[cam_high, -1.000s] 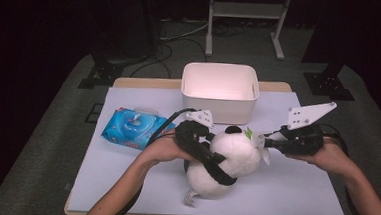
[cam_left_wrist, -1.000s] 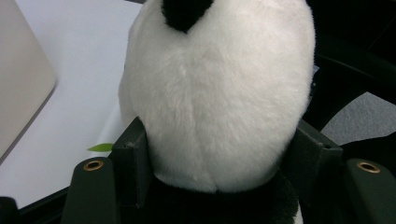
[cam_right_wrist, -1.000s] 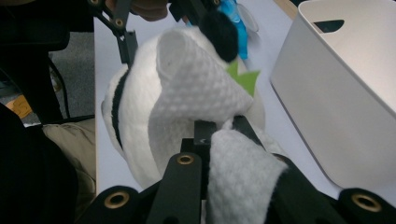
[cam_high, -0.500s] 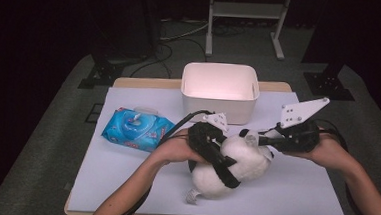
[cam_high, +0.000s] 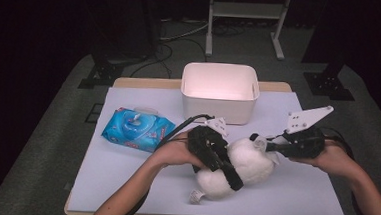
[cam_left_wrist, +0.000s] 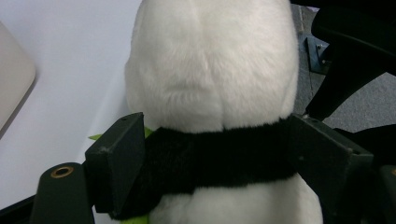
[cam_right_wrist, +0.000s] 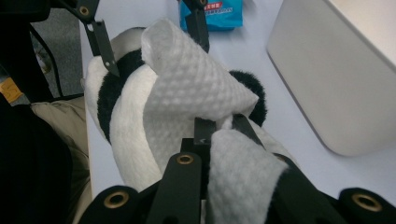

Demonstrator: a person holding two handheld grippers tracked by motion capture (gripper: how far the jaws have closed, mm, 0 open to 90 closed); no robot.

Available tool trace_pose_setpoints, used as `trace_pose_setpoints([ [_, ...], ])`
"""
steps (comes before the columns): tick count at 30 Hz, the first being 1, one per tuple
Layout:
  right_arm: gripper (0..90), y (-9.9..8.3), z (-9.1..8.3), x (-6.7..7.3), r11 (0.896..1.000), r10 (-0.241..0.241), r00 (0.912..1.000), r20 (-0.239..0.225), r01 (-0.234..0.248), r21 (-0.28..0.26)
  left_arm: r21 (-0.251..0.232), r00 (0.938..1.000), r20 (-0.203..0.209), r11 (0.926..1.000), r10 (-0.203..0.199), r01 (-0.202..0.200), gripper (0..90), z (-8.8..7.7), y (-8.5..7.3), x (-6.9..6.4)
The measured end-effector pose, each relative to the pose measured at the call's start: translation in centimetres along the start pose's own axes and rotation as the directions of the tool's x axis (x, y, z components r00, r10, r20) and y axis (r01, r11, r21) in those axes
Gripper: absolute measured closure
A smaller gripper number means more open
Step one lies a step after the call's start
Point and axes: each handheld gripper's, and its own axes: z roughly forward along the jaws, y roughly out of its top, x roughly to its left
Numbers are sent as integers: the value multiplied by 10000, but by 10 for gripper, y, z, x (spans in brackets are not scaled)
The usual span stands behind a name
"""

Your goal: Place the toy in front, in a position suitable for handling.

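A black-and-white panda plush lies on the white table, in front of the bin. My left gripper reaches over it from the left. In the left gripper view its jaws flank the plush's black band and press into the fur on both sides; they have just been opening, with the plush still between them. My right gripper comes in from the right, shut on a white textured wipe. The wipe lies against the plush's head, near a black ear.
A white plastic bin stands at the back middle, close behind the plush and just right of it in the right gripper view. A blue pack of wet wipes lies at the left. A metal stand and cables stand on the floor beyond the table.
The left gripper has slid a little to the right over the plush, which has turned slightly under it. The right gripper with the wipe has hardly shifted.
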Motion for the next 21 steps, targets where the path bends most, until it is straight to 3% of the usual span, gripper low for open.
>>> trace_pose_setpoints([
  [6,829,-12,1,-1,9997,228,9997,114,-229,95,185,9998,-207,9998,19,-15,184,-5,-3,-2],
  [11,831,-32,2,-3,9964,842,9964,-95,-842,-15,235,9997,-208,9997,-85,90,173,-7,-9,-3],
  [21,833,-48,9,-3,9930,1177,9925,-325,-1175,95,439,9995,-244,9988,-205,216,177,-5,-10,0],
])
